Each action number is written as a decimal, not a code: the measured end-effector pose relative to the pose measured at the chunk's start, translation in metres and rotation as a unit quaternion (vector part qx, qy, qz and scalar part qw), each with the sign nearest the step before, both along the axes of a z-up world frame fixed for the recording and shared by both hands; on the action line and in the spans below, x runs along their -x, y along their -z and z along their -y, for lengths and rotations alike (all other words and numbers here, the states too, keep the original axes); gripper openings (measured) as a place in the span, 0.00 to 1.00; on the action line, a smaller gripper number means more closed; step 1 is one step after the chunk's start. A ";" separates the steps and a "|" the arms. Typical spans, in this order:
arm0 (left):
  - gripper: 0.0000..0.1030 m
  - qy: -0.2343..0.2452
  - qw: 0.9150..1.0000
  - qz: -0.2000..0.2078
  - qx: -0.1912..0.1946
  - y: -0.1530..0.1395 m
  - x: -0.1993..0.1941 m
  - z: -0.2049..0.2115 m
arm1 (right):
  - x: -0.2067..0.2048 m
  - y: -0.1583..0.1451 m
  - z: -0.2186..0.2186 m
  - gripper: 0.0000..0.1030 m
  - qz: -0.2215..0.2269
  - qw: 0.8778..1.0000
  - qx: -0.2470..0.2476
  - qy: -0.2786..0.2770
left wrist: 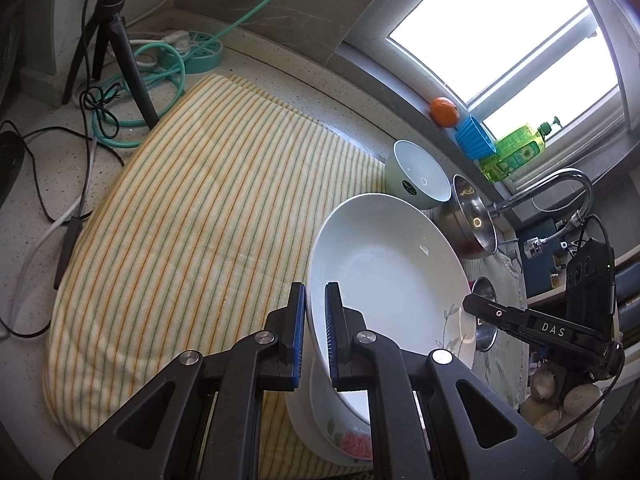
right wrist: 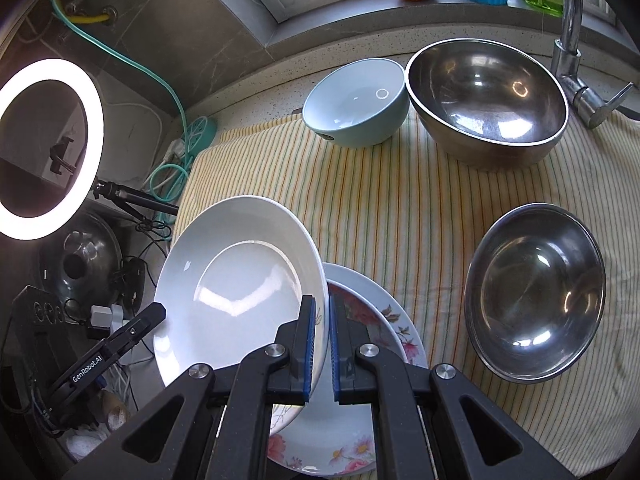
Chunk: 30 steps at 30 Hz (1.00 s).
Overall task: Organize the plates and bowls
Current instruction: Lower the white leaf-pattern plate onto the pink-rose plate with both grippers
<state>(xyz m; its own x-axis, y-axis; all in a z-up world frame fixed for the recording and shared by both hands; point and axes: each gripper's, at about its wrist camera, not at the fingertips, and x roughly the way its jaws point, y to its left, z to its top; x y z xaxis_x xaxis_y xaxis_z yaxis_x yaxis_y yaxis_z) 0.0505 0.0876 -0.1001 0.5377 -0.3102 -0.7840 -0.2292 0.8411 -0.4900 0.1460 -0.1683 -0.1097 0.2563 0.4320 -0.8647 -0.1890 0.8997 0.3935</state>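
Two grippers shared one white plate [right wrist: 240,292], each pinching an opposite side of its rim: the left gripper [left wrist: 316,336] had its blue pads narrowed onto the rim with the plate's bowl spreading out to the right of its fingers, and the right gripper [right wrist: 322,344] was likewise clamped on the rim, with the plate reaching away to the left of its fingers. The plate was tilted and off the striped cloth [right wrist: 400,220], hanging just above the floral plates [right wrist: 384,320] stacked directly below and slightly right of the right gripper's fingers. The step looked like setting this plate onto that stack. To do it well, both hands should probably level the plate together, keep their spacing constant so the rim is not twisted or pulled from the pads, centre it over the stack, lower it until it seats, and only then release. Well ahead of the fingers stood a pale blue bowl [right wrist: 356,104], a large steel bowl [right wrist: 488,96] touching it, and to the right a smaller steel bowl [right wrist: 536,292], none of them yet nested.
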 end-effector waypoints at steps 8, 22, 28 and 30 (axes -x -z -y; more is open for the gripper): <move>0.08 -0.005 1.000 -0.010 -0.002 0.004 0.010 0.017 | 0.007 0.000 0.015 0.06 0.000 1.000 0.003 -0.015; 0.08 0.003 1.000 -0.025 -0.016 0.010 0.029 0.039 | 0.029 0.010 0.036 0.06 0.001 1.000 0.004 -0.017; 0.08 0.009 0.999 -0.032 -0.019 0.015 0.032 0.045 | 0.038 0.018 0.042 0.06 -0.004 1.000 0.016 -0.017; 0.08 0.011 0.999 -0.032 -0.022 0.016 0.032 0.045 | 0.039 0.022 0.042 0.06 -0.008 1.000 0.020 -0.017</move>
<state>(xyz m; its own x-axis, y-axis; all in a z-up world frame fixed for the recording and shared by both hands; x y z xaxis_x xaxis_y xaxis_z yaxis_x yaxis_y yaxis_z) 0.0182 0.0422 -0.1156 0.4787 -0.2866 -0.8299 -0.2402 0.8665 -0.4377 0.1065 -0.2107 -0.1314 0.2284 0.4050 -0.8853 -0.2143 0.9080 0.3601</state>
